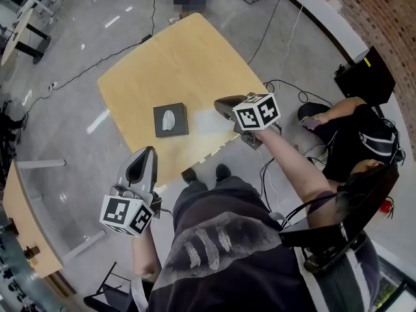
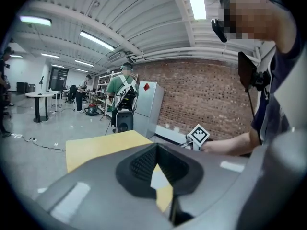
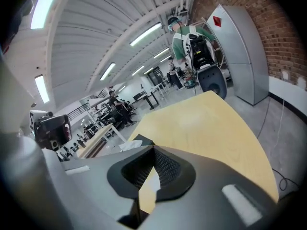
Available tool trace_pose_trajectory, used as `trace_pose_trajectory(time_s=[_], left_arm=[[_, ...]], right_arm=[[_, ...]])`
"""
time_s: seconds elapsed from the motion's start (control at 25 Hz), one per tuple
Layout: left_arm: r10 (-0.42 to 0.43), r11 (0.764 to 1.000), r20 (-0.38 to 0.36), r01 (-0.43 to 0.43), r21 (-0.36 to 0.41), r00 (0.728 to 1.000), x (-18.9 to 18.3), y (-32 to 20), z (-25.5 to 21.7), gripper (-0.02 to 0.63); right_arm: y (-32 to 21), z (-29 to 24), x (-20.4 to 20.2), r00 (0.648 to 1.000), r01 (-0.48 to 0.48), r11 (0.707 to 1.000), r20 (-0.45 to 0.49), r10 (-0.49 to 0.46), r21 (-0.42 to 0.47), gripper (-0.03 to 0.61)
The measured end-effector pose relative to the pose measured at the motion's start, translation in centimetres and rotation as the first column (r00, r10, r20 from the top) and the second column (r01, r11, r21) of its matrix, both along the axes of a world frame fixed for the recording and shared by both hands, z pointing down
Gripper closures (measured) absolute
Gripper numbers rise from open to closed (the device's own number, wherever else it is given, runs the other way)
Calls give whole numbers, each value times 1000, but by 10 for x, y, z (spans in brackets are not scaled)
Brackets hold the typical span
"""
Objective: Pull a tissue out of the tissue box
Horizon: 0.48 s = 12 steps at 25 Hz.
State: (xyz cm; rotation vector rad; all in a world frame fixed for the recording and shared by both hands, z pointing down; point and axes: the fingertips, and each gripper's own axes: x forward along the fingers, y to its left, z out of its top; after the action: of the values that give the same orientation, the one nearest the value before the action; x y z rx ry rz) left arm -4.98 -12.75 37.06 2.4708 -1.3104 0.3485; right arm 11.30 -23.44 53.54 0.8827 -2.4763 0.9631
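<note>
A dark tissue box [image 1: 170,120] lies on the yellow wooden table [image 1: 188,57], with a white tissue [image 1: 169,117] showing in its top slot. My right gripper [image 1: 220,103] hovers over the table just right of the box, shut, and I see nothing between its jaws. In the right gripper view the jaws meet at the tips [image 3: 153,150], and the box [image 3: 144,138] with its tissue [image 3: 129,145] peeks out just beyond them. My left gripper [image 1: 148,151] hangs off the table's near edge, left of the box. Its jaws [image 2: 157,150] also meet with nothing in them.
A person [image 1: 354,135] sits on the floor to the right of the table among cables. A black case [image 1: 365,77] stands by the brick wall. Other tables [image 1: 23,220] stand at the left. My shoes [image 1: 205,173] are at the table's near edge.
</note>
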Motion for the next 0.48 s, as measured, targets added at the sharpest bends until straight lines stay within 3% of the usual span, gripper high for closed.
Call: trace_pose_trajectory(time_s=[0.48], left_arm=[[10,998,25,-12,62,1000,-2,9,-15,611]], right_arm=[[23,-86,-54,971,100,976,197,-138,191,580]])
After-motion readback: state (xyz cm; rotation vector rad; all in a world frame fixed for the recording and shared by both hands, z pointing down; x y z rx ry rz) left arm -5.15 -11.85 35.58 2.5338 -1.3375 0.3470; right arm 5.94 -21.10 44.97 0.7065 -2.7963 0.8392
